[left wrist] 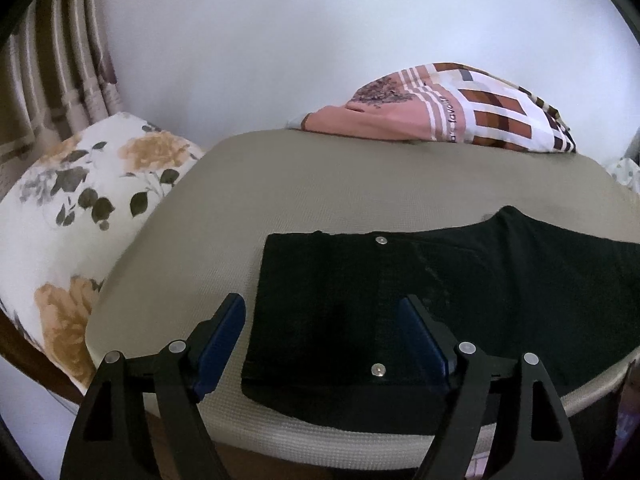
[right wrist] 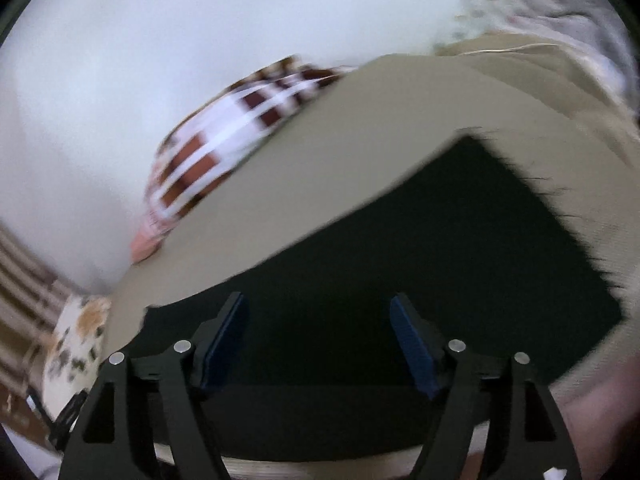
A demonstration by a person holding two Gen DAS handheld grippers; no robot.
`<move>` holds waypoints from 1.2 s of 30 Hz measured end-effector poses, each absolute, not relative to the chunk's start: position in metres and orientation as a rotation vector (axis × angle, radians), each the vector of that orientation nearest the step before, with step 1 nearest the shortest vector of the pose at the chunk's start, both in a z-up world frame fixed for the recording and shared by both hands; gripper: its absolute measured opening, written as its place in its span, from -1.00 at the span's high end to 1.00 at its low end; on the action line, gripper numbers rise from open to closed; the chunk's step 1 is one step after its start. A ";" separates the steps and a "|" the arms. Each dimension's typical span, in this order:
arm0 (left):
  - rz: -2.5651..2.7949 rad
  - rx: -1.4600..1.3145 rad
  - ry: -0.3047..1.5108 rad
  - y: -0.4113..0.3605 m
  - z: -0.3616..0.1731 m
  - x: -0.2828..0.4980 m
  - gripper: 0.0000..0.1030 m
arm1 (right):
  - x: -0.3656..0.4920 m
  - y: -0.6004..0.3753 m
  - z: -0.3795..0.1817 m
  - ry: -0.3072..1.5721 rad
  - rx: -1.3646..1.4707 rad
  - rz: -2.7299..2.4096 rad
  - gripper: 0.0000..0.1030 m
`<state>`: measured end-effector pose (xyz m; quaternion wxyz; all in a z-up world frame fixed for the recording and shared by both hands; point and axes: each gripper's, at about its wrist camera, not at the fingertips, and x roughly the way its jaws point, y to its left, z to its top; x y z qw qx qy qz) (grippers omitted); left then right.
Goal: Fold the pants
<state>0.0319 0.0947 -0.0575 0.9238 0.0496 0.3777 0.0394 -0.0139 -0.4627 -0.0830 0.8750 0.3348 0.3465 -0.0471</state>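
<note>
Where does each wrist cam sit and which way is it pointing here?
Left wrist: behind the open left gripper, level, looking across the waistband end of the black pants on the beige textured pad; floral pillow left, checked blanket behind. Only its own fingers show.
Right wrist: behind the open right gripper, rolled and motion-blurred, over the frayed hem end of the pants. Only its own fingers show.
Shared: pants, pad, blanket, pillow.

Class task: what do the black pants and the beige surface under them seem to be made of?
Black pants: a matte woven cloth, possibly denim, with metal rivets and a frayed hem in the right wrist view. Beige padded surface: fabric cover with a fine mesh-like weave and soft rounded edges.
</note>
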 end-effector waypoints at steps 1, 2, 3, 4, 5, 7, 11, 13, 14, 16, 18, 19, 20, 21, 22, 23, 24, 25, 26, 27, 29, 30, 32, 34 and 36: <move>0.081 0.107 0.774 0.093 -0.058 0.031 -0.54 | -0.018 -0.468 -0.084 0.717 0.689 -0.130 -0.40; 0.082 0.115 0.772 0.091 -0.058 0.031 -0.55 | -0.022 -0.477 -0.086 0.713 0.670 -0.171 -0.44; 0.079 0.123 0.773 0.090 -0.058 0.031 -0.55 | -0.024 -0.482 -0.088 0.714 0.665 -0.190 -0.51; 0.078 0.129 0.774 0.089 -0.059 0.031 -0.55 | -0.025 -0.487 -0.091 0.716 0.666 -0.204 -0.51; 0.079 0.137 0.771 0.086 -0.059 0.030 -0.55 | -0.027 -0.496 -0.095 0.715 0.678 -0.222 -0.52; 0.071 0.149 0.772 0.083 -0.060 0.029 -0.55 | -0.031 -0.507 -0.101 0.710 0.703 -0.239 -0.52; 0.068 0.187 0.768 0.075 -0.061 0.028 -0.55 | -0.033 -0.522 -0.110 0.700 0.760 -0.251 -0.52; 0.066 0.201 0.771 0.072 -0.063 0.028 -0.66 | -0.038 -0.528 -0.112 0.692 0.765 -0.258 -0.52; 0.067 0.206 0.769 0.071 -0.063 0.027 -0.72 | -0.038 -0.530 -0.113 0.687 0.767 -0.254 -0.52; 0.061 0.216 0.754 0.069 -0.062 0.025 -0.74 | -0.041 -0.536 -0.114 0.662 0.808 -0.223 -0.52; 0.058 0.222 0.749 0.069 -0.062 0.024 -0.76 | -0.047 -0.544 -0.118 0.634 0.876 -0.177 -0.52; 0.057 0.221 0.750 0.068 -0.062 0.024 -0.77 | -0.049 -0.549 -0.121 0.620 0.916 -0.159 -0.52; 0.056 0.217 0.752 0.068 -0.062 0.024 -0.78 | -0.055 -0.557 -0.126 0.593 0.978 -0.140 -0.51; 0.054 0.214 0.756 0.068 -0.062 0.024 -0.78 | -0.058 -0.561 -0.128 0.574 1.017 -0.125 -0.51; 0.052 0.210 0.760 0.068 -0.062 0.025 -0.78 | -0.061 -0.565 -0.130 0.562 1.049 -0.118 -0.51; 0.053 0.208 0.765 0.068 -0.063 0.025 -0.78 | -0.064 -0.569 -0.131 0.553 1.068 -0.122 -0.51; 0.054 0.208 0.768 0.067 -0.063 0.025 -0.78 | -0.070 -0.573 -0.132 0.533 1.092 -0.133 -0.51; 0.054 0.209 0.770 0.068 -0.063 0.025 -0.78 | -0.075 -0.577 -0.133 0.512 1.117 -0.140 -0.51; 0.054 0.209 0.767 0.068 -0.062 0.025 -0.78 | -0.083 -0.585 -0.134 0.484 1.155 -0.154 -0.51; 0.054 0.209 0.763 0.068 -0.061 0.025 -0.79 | -0.087 -0.592 -0.133 0.473 1.168 -0.169 -0.53; 0.053 0.210 0.758 0.068 -0.061 0.025 -0.79 | -0.100 -0.604 -0.132 0.453 1.181 -0.212 -0.54; 0.053 0.210 0.760 0.069 -0.061 0.025 -0.79 | -0.107 -0.609 -0.133 0.445 1.197 -0.225 -0.54; 0.048 0.205 0.762 0.069 -0.061 0.024 -0.79 | -0.115 -0.616 -0.137 0.446 1.224 -0.236 -0.54; 0.047 0.203 0.764 0.070 -0.062 0.024 -0.80 | -0.117 -0.619 -0.140 0.460 1.248 -0.224 -0.54; 0.050 0.205 0.767 0.070 -0.062 0.024 -0.80 | -0.115 -0.617 -0.149 0.481 1.295 -0.155 -0.54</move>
